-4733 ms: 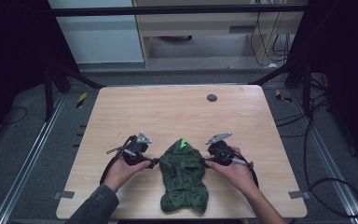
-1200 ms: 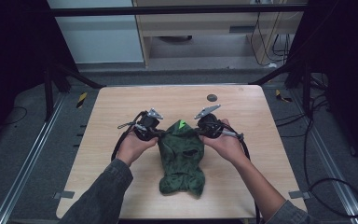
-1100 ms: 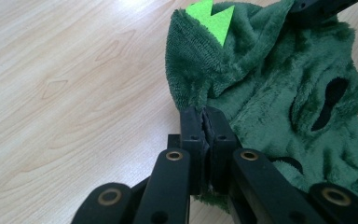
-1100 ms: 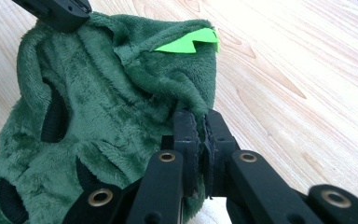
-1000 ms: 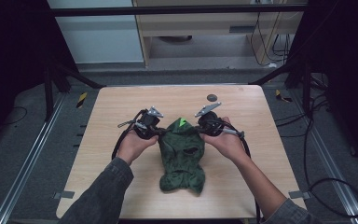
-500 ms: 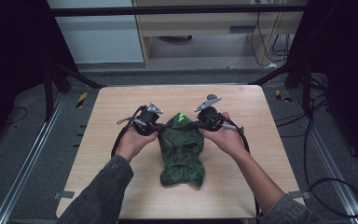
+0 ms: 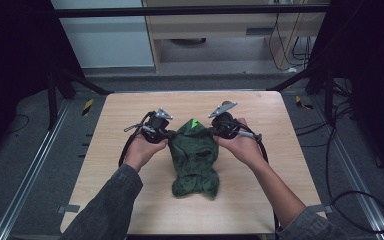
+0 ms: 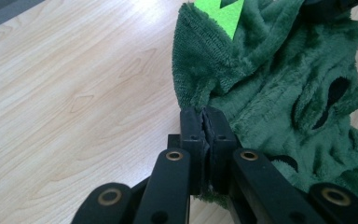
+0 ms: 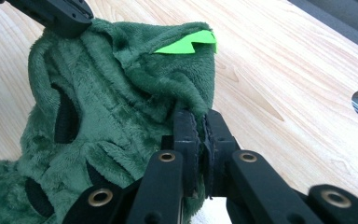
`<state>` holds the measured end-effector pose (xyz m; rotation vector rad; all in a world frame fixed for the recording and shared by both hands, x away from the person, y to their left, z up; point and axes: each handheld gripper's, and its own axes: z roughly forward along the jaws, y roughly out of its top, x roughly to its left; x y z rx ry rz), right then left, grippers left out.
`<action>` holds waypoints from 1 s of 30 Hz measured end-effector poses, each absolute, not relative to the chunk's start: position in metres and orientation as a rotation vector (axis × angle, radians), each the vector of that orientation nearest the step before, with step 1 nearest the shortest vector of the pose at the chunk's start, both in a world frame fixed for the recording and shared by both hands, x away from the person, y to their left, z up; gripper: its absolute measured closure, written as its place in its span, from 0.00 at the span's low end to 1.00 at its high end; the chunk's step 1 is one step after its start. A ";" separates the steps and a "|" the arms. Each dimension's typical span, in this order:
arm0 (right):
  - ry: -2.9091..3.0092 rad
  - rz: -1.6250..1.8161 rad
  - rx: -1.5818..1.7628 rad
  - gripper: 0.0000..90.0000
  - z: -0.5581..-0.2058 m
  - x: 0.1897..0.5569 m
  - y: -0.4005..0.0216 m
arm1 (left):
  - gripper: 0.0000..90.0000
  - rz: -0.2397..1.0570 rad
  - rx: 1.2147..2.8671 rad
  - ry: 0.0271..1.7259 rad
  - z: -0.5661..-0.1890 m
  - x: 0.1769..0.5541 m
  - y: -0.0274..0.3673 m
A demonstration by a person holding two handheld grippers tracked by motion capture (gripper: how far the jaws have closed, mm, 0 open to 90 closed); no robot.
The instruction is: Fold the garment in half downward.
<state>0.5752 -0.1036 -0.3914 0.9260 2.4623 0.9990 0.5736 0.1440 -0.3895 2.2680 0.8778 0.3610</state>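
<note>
Both the left gripper (image 7: 166, 134) and right gripper (image 7: 215, 131) pinch thin folds of the green plush garment (image 7: 196, 159) mid-worktop (image 7: 120, 107); slippery pile could slide free under tension.

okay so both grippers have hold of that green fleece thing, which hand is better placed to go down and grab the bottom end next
Right, though only by a little. Both the left gripper and right gripper are shut on the green fleece garment near its top. Its bottom hem lies skewed toward the person's right side.

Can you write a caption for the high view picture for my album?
Two hand-held grippers, left gripper and right gripper, pinch a fuzzy dark green garment on a light wooden table.
</note>
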 end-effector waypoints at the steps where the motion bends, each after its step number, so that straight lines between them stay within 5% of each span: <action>1: 2.463 0.998 0.923 0.95 -0.390 0.576 -0.103 | 0.98 0.365 2.268 0.876 -0.388 0.574 0.144; 30: 2.438 0.993 0.869 0.95 -0.388 0.567 -0.102 | 0.98 0.406 2.241 0.849 -0.381 0.564 0.146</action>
